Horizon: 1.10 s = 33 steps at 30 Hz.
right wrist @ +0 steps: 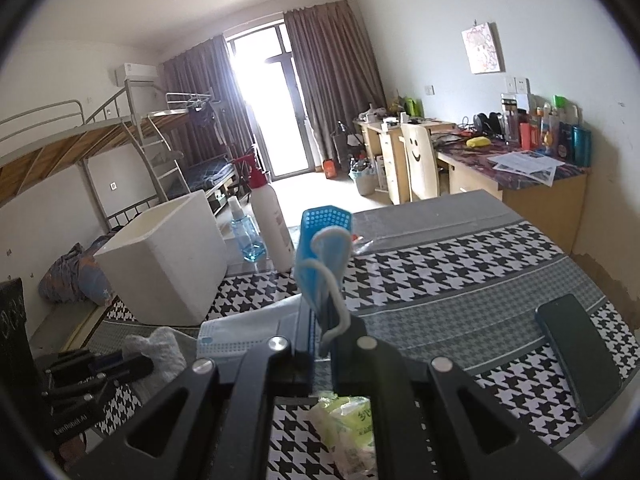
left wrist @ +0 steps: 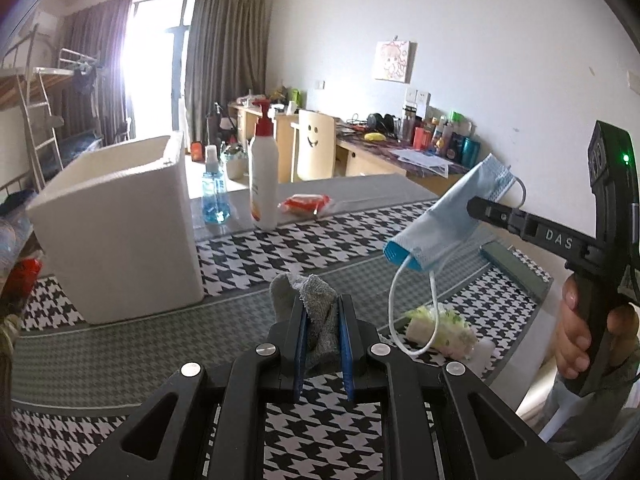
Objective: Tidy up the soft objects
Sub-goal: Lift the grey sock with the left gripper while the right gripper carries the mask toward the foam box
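Note:
My left gripper [left wrist: 322, 308] is shut on a grey sock [left wrist: 316, 312] and holds it above the houndstooth tablecloth. My right gripper [right wrist: 324, 256] is shut on a light blue face mask [right wrist: 326, 258]; in the left wrist view the mask [left wrist: 452, 216] hangs from it with its white ear loops dangling. The right gripper [left wrist: 404, 254] is right of and higher than the left one. A white foam box [left wrist: 120, 232], open at the top, stands at the left; it also shows in the right wrist view [right wrist: 168, 268]. The left gripper [right wrist: 100, 364] and white cloth show at lower left.
A white pump bottle [left wrist: 263, 176], a blue spray bottle [left wrist: 215, 196] and a red packet [left wrist: 306, 204] stand behind the box. A tissue pack [left wrist: 440, 328] lies under the mask. A dark phone [right wrist: 576, 352] lies at the right. Another mask [right wrist: 248, 332] lies on the table.

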{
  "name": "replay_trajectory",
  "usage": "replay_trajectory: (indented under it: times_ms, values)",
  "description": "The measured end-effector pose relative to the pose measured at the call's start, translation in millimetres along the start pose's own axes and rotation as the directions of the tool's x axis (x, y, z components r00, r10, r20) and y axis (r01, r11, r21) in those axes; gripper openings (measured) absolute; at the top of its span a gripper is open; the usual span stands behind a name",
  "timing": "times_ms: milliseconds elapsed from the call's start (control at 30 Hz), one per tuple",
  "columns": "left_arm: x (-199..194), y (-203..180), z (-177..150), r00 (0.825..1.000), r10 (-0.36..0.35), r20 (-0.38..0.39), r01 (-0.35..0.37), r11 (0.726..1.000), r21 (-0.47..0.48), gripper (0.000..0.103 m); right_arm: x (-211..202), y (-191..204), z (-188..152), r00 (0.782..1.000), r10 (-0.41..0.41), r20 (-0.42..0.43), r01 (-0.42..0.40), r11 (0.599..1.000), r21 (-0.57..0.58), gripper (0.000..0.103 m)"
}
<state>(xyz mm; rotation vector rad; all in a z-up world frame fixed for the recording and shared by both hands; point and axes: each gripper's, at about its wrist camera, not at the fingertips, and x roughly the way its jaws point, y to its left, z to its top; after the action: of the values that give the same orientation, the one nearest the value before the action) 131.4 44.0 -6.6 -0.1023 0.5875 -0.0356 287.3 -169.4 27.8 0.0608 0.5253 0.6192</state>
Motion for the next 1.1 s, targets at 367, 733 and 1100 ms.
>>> replay_trajectory:
  times_ms: [367, 733, 1100]
  values:
    - [-7, 1, 10, 0.999, 0.041, 0.036, -0.041, 0.999, -0.002, 0.015, -1, 8, 5, 1.0, -0.004, 0.019, 0.005, 0.999, -0.037, 0.008]
    - [-13, 11, 20, 0.989, 0.128, 0.076, -0.126, 0.991, -0.033, 0.015, -2, 17, 12, 0.999, 0.007, 0.031, -0.005, 0.998, -0.07, 0.008]
    - [-24, 14, 34, 0.975, 0.18, 0.13, -0.179, 0.984, -0.02, 0.015, -1, 28, 19, 0.998, 0.029, 0.055, -0.023, 0.995, -0.099, 0.008]
